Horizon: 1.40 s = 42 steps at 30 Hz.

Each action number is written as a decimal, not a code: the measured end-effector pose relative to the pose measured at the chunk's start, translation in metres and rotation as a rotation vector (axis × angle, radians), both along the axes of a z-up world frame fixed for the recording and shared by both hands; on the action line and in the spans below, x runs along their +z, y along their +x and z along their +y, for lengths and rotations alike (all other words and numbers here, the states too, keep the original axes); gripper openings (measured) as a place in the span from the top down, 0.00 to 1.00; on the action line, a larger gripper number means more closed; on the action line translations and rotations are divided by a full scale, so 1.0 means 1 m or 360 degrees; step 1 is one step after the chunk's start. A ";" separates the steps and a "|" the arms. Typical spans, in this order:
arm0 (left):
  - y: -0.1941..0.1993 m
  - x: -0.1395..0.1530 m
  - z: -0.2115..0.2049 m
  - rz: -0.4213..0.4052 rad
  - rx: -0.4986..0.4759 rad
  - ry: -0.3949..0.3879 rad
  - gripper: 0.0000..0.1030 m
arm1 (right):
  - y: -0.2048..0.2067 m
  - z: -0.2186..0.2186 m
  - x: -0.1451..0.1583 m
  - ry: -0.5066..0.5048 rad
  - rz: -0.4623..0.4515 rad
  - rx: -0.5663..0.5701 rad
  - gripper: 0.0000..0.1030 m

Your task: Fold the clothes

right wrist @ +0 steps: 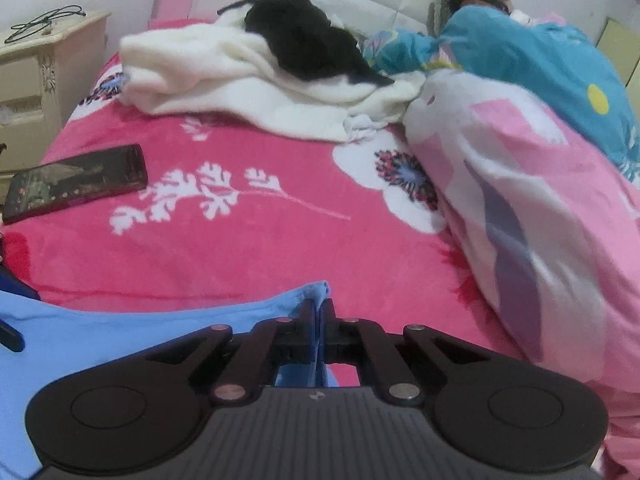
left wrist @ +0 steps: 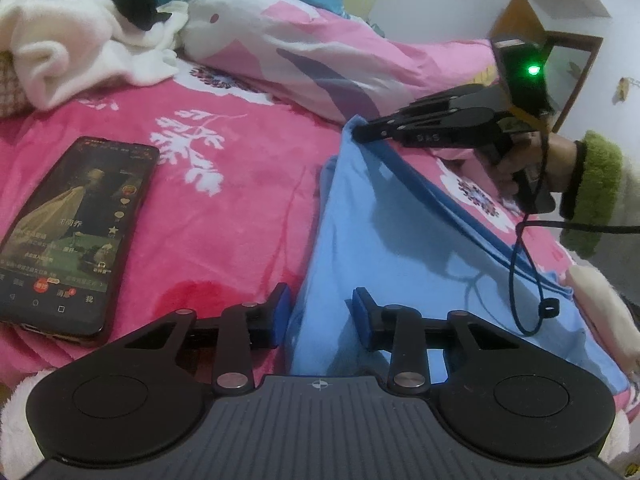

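On the near bed, the right gripper (right wrist: 319, 310) is clamped on a corner of the blue garment (left wrist: 400, 248); the left gripper (left wrist: 320, 312) stands apart, folding seems barely begun.

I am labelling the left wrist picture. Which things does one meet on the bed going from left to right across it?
Phone → left gripper, open → light blue garment → right gripper, shut on the garment's corner.
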<state>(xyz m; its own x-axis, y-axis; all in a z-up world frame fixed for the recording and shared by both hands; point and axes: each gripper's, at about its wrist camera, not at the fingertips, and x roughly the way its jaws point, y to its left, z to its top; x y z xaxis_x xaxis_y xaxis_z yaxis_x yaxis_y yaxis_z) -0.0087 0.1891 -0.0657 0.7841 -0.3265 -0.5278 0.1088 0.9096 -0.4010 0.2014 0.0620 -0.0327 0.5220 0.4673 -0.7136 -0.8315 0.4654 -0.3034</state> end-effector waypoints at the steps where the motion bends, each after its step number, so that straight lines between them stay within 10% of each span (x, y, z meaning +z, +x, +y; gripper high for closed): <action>1: 0.000 0.000 0.000 0.0001 -0.0002 0.0009 0.68 | 0.001 0.001 -0.004 -0.0004 0.0002 -0.0008 0.99; 7: 0.000 -0.001 -0.002 0.0007 -0.0010 0.0036 0.69 | 0.024 0.000 -0.038 0.0011 0.0172 -0.0120 0.95; 12: 0.000 -0.001 -0.003 0.0010 -0.0003 0.0053 0.68 | 0.059 -0.030 -0.029 0.0329 0.0405 -0.0494 0.44; 23: -0.003 0.004 -0.005 -0.0013 0.0045 0.0063 0.65 | 0.053 -0.137 0.033 0.1035 0.0697 -0.1004 0.40; 34: -0.012 0.034 -0.007 -0.0136 0.0193 0.0042 0.57 | -0.105 -0.194 0.091 0.0852 0.0311 -0.1139 0.26; 42: 0.000 0.035 -0.058 -0.0137 0.0027 0.0277 0.57 | -0.144 -0.171 0.047 0.0813 0.0446 -0.1057 0.50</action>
